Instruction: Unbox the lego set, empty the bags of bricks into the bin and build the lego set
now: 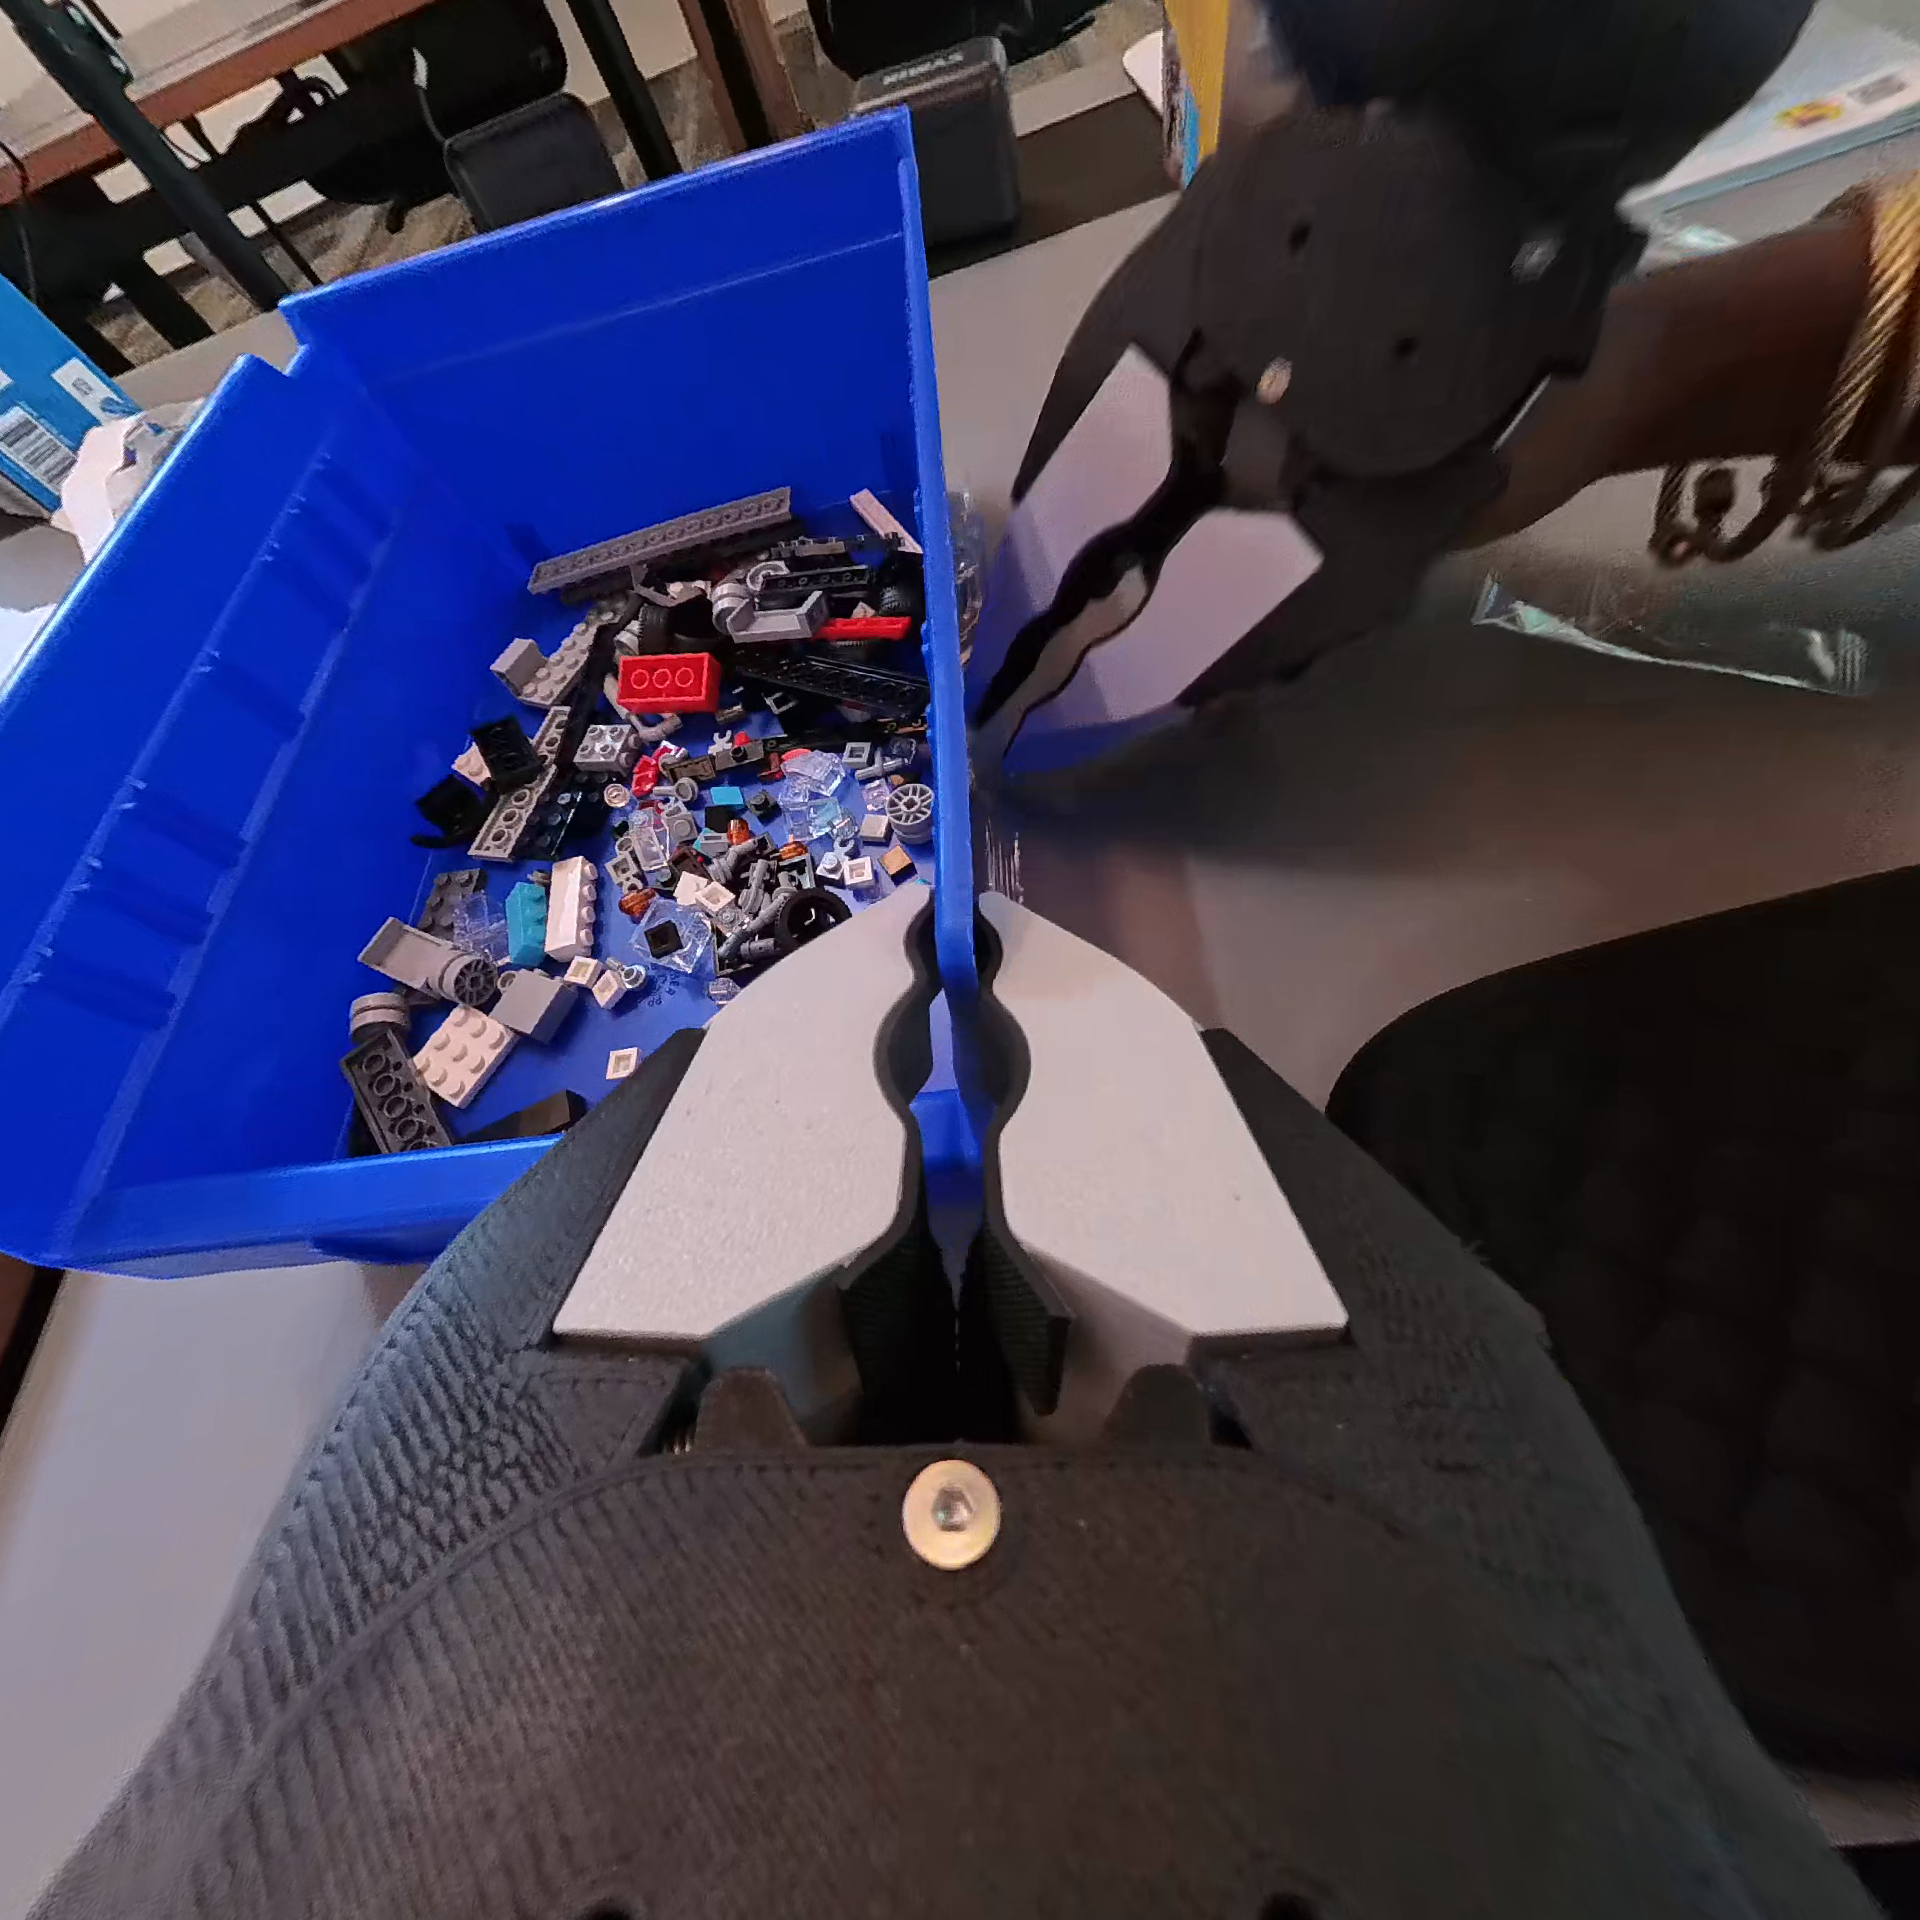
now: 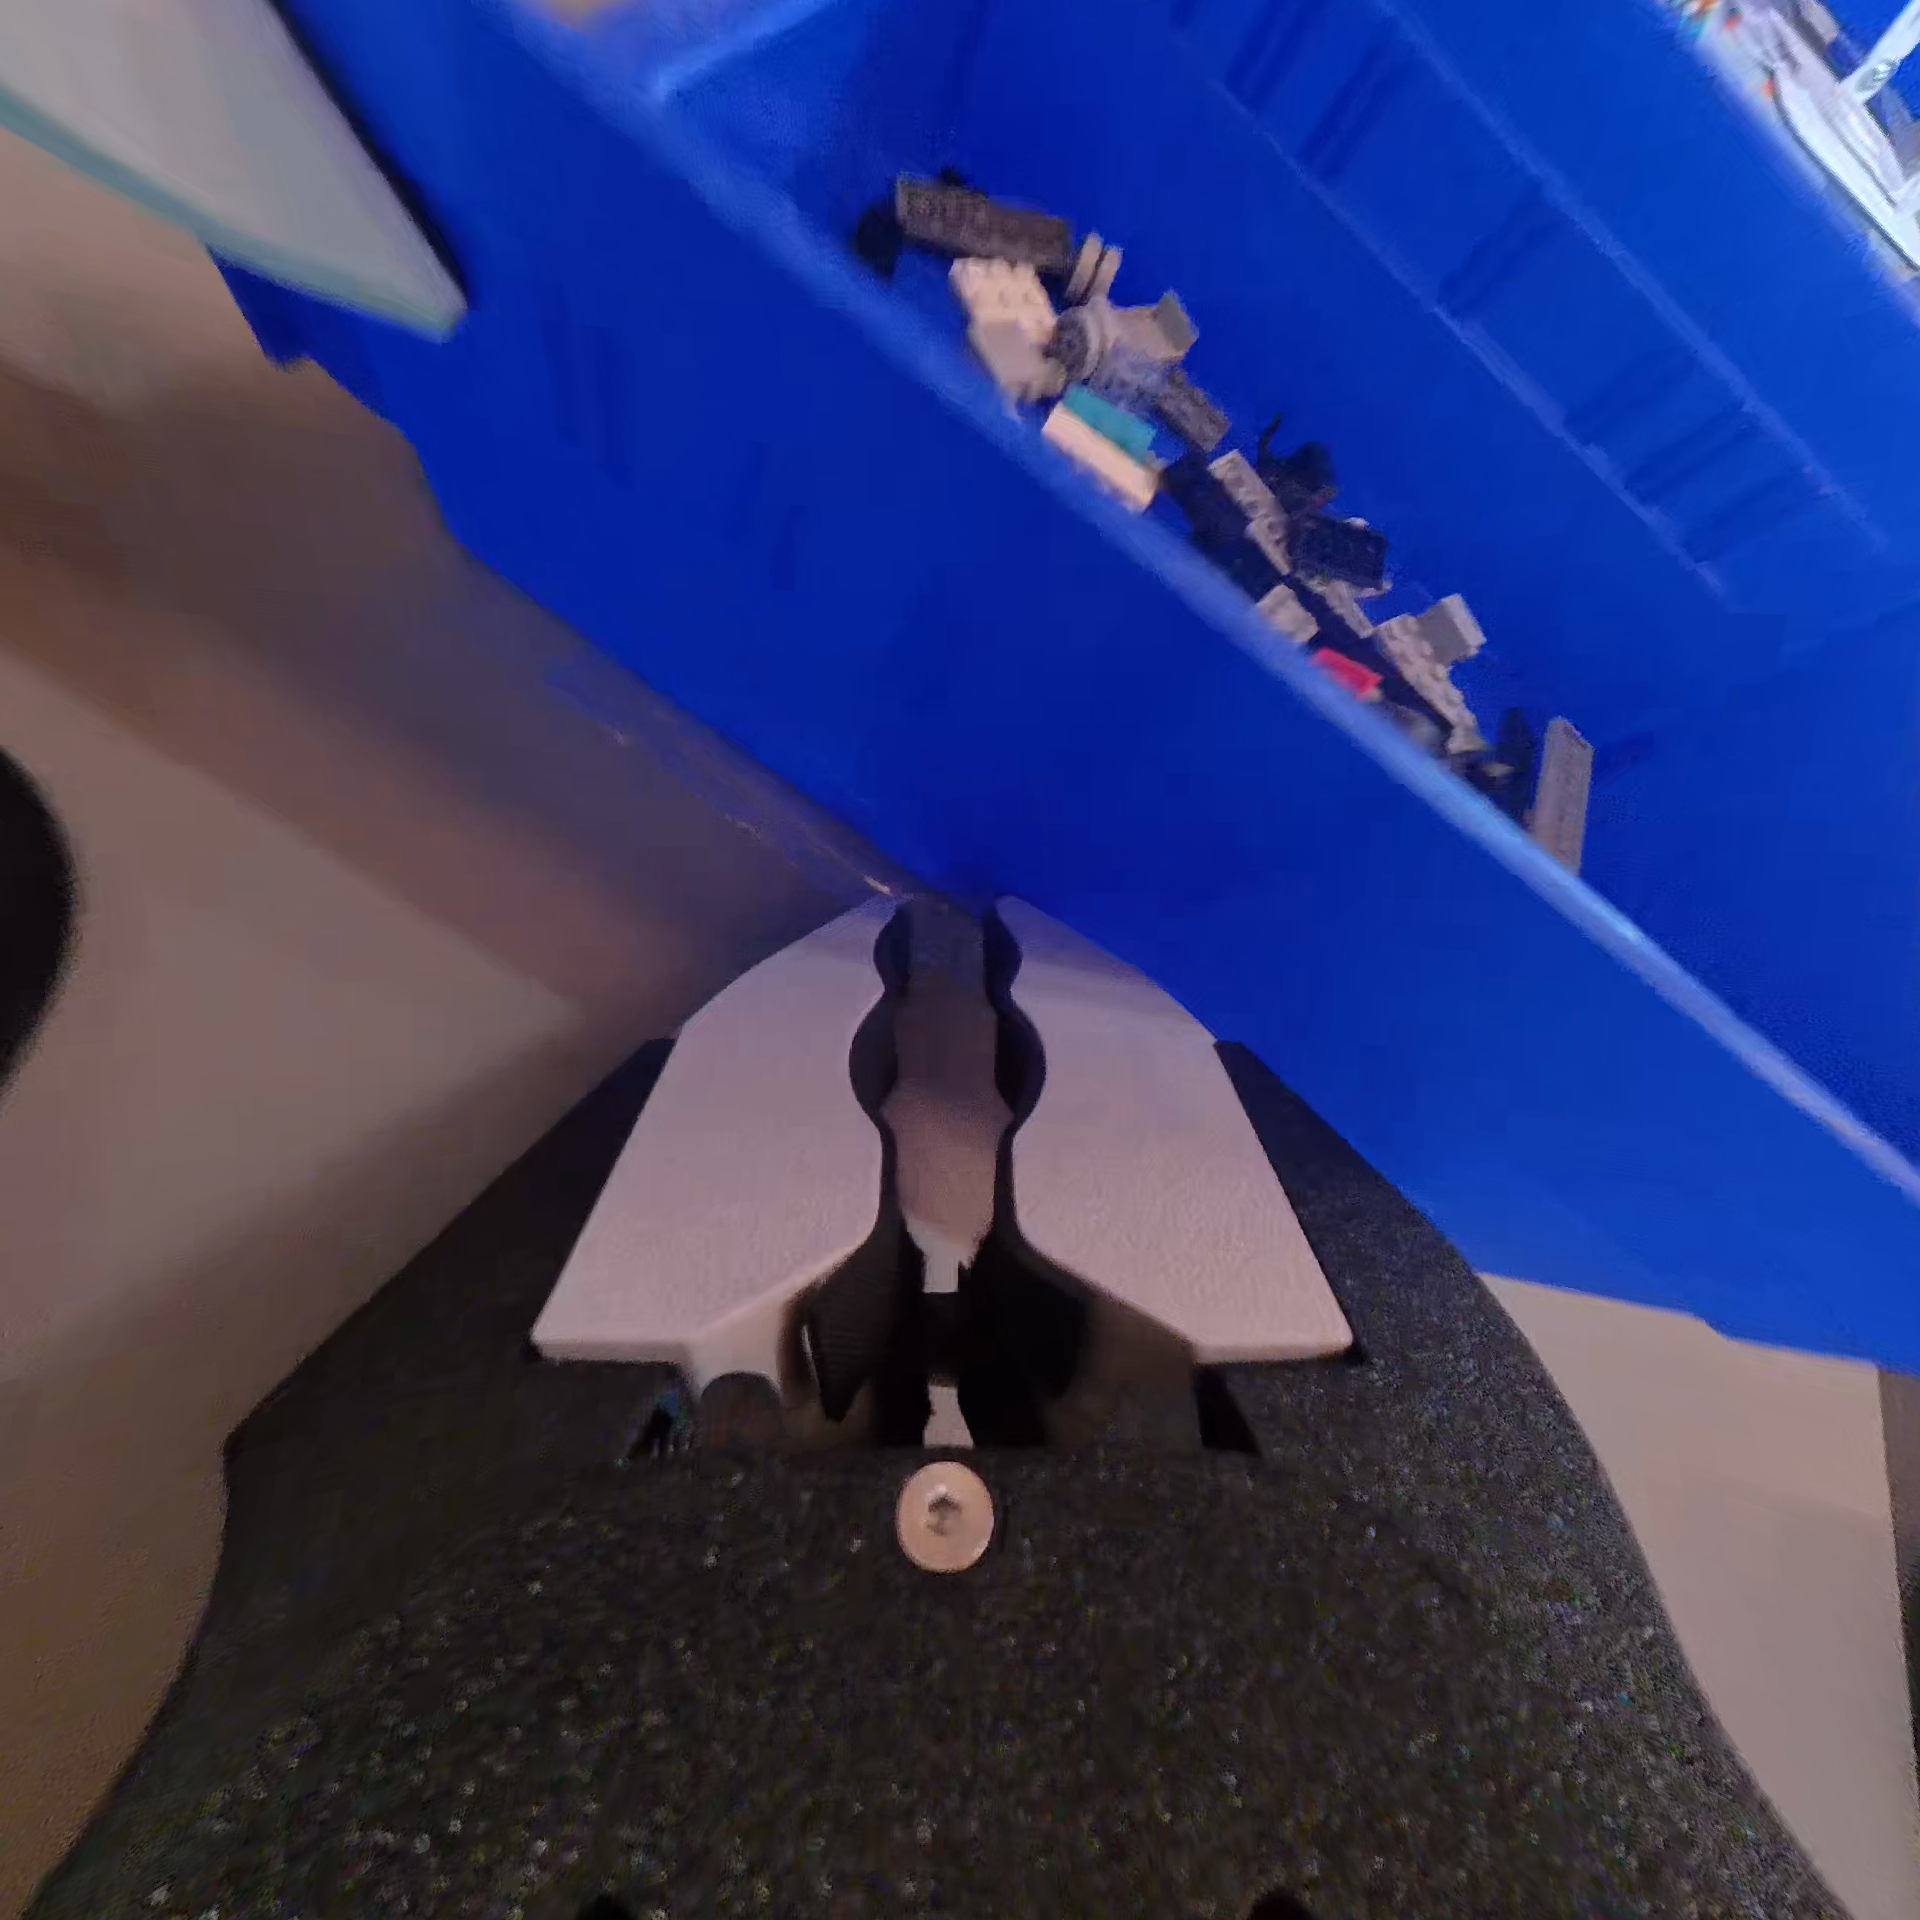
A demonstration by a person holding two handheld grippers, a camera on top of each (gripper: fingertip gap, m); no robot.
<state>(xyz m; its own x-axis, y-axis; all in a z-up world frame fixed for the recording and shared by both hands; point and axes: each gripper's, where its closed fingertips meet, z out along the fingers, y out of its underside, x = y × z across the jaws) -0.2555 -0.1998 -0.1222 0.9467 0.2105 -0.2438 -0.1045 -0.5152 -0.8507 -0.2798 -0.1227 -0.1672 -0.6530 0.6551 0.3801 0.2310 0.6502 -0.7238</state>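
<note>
Left gripper [image 1: 954, 997] clamped on bin [image 1: 582, 343] wall; right gripper [image 2: 940, 920] narrow, empty, at 3 o'clock side; risk: tipping, spilling bricks [image 1: 675, 769] onto worktop [image 1: 1351, 831].

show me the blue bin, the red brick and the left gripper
blue bin [image 1: 613, 343]: left wrist view, inner far wall
red brick [image 1: 668, 681]: left wrist view, its studded face
left gripper [image 1: 956, 920]: left wrist view, fingertips clamped on the bin's side wall

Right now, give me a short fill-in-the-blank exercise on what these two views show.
1. The left tool is shut on the wall of the ____ bin.
2. The loose bricks lie ____ the bin.
3. The right tool is ____ the bin, at its side wall.
4. The largest red brick shows ____ round holes.

Missing words: blue; inside; outside; three
</note>
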